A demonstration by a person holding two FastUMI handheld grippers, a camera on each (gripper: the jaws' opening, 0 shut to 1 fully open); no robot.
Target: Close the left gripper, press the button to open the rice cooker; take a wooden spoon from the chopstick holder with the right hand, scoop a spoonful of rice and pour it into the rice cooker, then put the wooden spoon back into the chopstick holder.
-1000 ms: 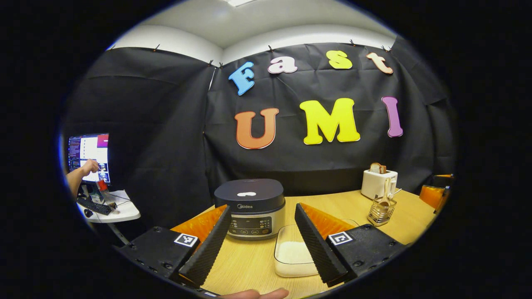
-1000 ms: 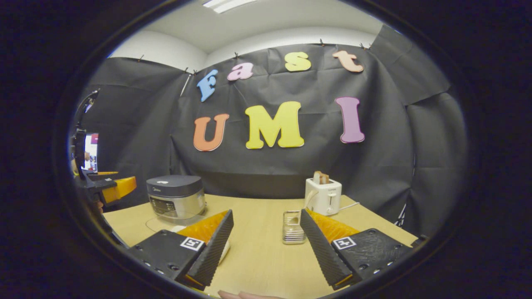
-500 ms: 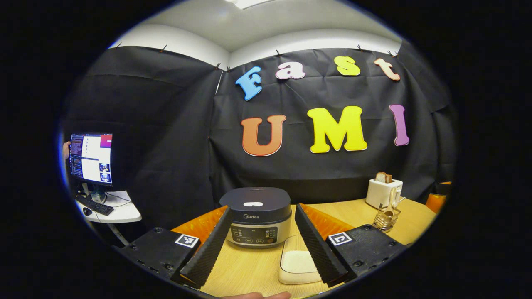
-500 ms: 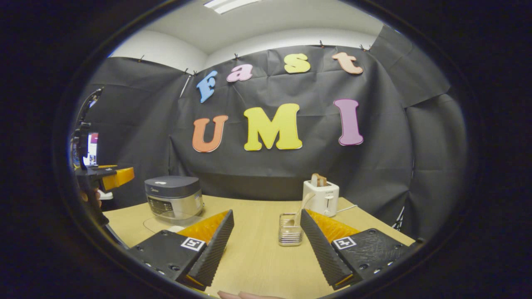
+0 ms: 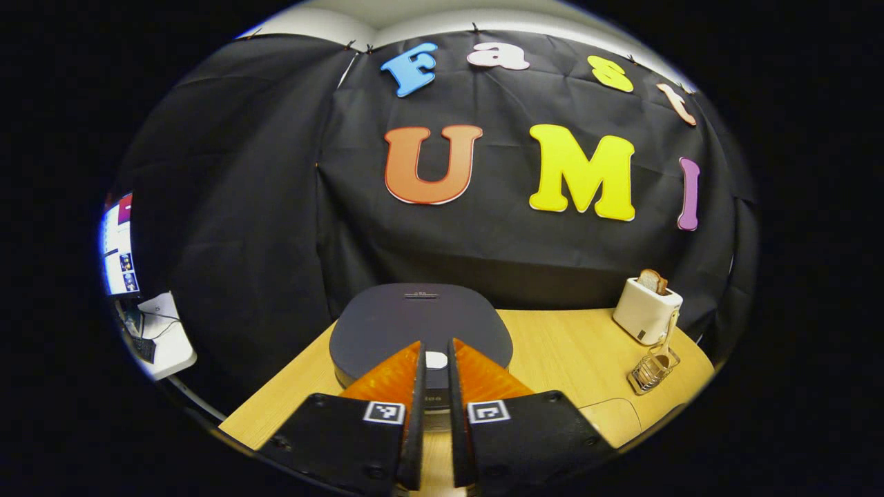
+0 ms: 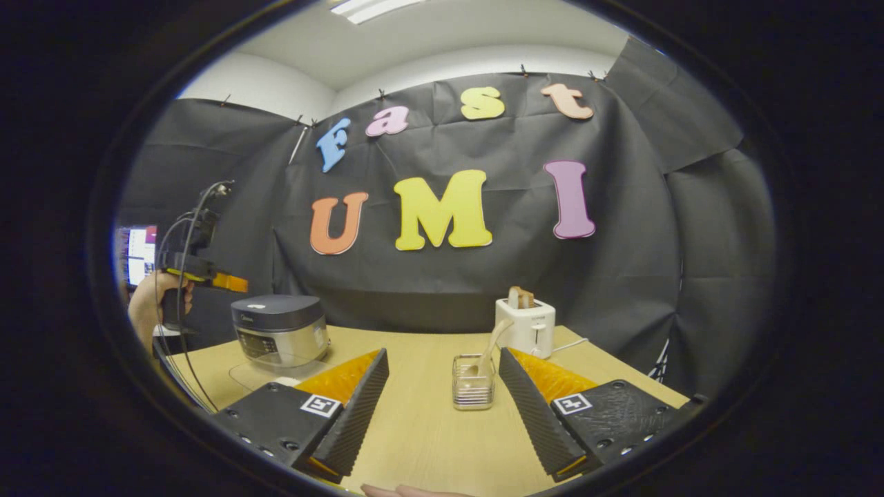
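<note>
Above rice cooker (image 5: 421,324) button (image 5: 436,359): left hand-held gripper (image 5: 434,359), fingers together.

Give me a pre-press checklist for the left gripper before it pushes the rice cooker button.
1. Left gripper closed: ok, fingers nearly together with a thin gap.
2. Lined up with the white button on the rice cooker lid: ok in the left gripper view.
3. Touching the button: cannot tell.
4. Lid shut: ok, it lies flat.
5. Wooden spoon standing in the chopstick holder: ok.
6. Right gripper open and empty, aimed at the holder: ok.
</note>
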